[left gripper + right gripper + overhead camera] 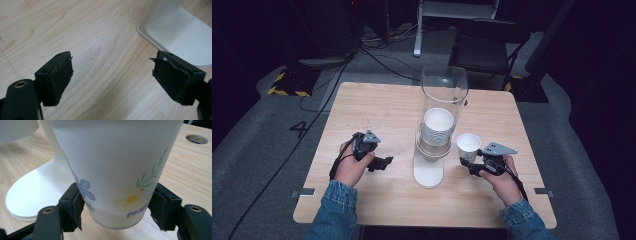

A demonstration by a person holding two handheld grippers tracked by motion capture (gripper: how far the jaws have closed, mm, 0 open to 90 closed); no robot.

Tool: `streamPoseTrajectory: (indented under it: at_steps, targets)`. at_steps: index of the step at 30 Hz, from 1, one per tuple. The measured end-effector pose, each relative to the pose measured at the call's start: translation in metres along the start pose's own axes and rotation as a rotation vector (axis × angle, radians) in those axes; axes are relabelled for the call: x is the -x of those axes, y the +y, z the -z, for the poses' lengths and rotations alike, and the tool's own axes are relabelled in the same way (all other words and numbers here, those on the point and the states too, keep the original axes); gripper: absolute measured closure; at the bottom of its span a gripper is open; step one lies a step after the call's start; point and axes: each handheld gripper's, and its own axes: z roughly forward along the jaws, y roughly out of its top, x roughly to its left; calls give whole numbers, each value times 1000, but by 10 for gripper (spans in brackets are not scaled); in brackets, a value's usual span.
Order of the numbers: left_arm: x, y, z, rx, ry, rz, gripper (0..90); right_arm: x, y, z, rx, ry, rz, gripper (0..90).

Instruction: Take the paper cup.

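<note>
Two things are sitting mid-frame, the clear cup dispenser (438, 120) and, right of it, the flimsy, crushable paper cup (117, 167) I am pinching low in my right gripper (117, 213), my left gripper (112, 75) gaping empty.

Left tongs (381, 163): black body, grey three-cornered plate on top, black cable trailing from the rear. Its black pads (60, 77) are rectangular, edges frayed; a screw hole in each jaw block, a brass-ringed hole lower left. Right tongs (468, 163): same black build, grey plate, black cable; pads (78, 209) torn at the corners, brass-ringed holes on both arms. Blue denim sleeves (332, 212) on both forearms.
</note>
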Motion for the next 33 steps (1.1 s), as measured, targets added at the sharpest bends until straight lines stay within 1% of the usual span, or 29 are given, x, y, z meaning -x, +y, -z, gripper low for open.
streamPoseTrajectory:
  at_steps: [1,2,3,4,5,6,8,9,11,12,13,14,16,17,18,19,20,21,22,24,25,26,27,29,31,33]
  targets:
    - [0,-2,1,3,3,12,163,1,0,0,1,-1,-1,345]
    - [0,-2,2,-1,-5,8,163,4,1,0,4,-6,-5,345]
    - [0,-3,3,1,3,9,163,5,2,0,7,-11,-6,345]
    - [0,-4,3,0,-2,9,163,7,2,0,9,-14,-10,345]
    - [-1,-5,4,0,8,6,163,8,3,0,11,-19,-14,345]
    - [-1,-6,5,-6,4,8,164,9,3,0,12,-22,-17,345]
    - [-1,-8,6,-3,7,19,163,13,4,0,23,-32,-21,344]
    - [-2,-9,7,-4,12,8,163,15,4,0,30,-38,-26,344]
    - [-2,-11,8,-5,9,22,163,19,4,-1,31,-51,-36,344]
    - [-2,-12,9,-3,17,24,163,23,3,-3,34,-65,-38,344]
    - [-2,-12,10,-4,14,25,163,25,3,-3,33,-67,-44,344]
    - [-3,-13,10,0,21,24,163,25,3,-3,33,-67,-44,344]
    - [-3,-15,11,-5,25,20,163,30,2,-6,34,-85,-60,345]
    - [-3,-15,12,-7,19,27,163,33,1,-8,36,-95,-70,344]
    - [-3,-16,12,-9,28,15,163,35,0,-10,36,-97,-80,345]
    - [-2,-17,12,-6,25,28,163,37,0,-12,38,-100,-89,344]
    - [-3,-17,13,-5,26,25,163,39,-1,-15,39,-100,-92,344]
    - [-3,-18,13,-8,21,26,163,40,-2,-16,37,-102,-97,345]
    - [-3,-19,14,-11,27,26,163,42,-3,-18,33,-105,-94,344]
    - [-3,-20,14,-6,26,37,163,47,-5,-24,17,-127,-91,343]
    - [-3,-20,15,-6,34,36,163,47,-5,-24,17,-127,-91,343]
    - [-3,-21,15,-5,30,38,163,49,-6,-25,10,-139,-85,343]
    - [-4,-22,15,-9,29,29,163,51,-7,-27,2,-146,-81,343]
    - [-4,-23,16,-10,37,34,163,54,-9,-29,-7,-148,-88,343]
    - [-4,-23,16,-11,37,28,163,55,-11,-32,-15,-144,-93,342]
    - [-4,-24,17,-12,35,31,163,56,-12,-34,-24,-139,-94,341]
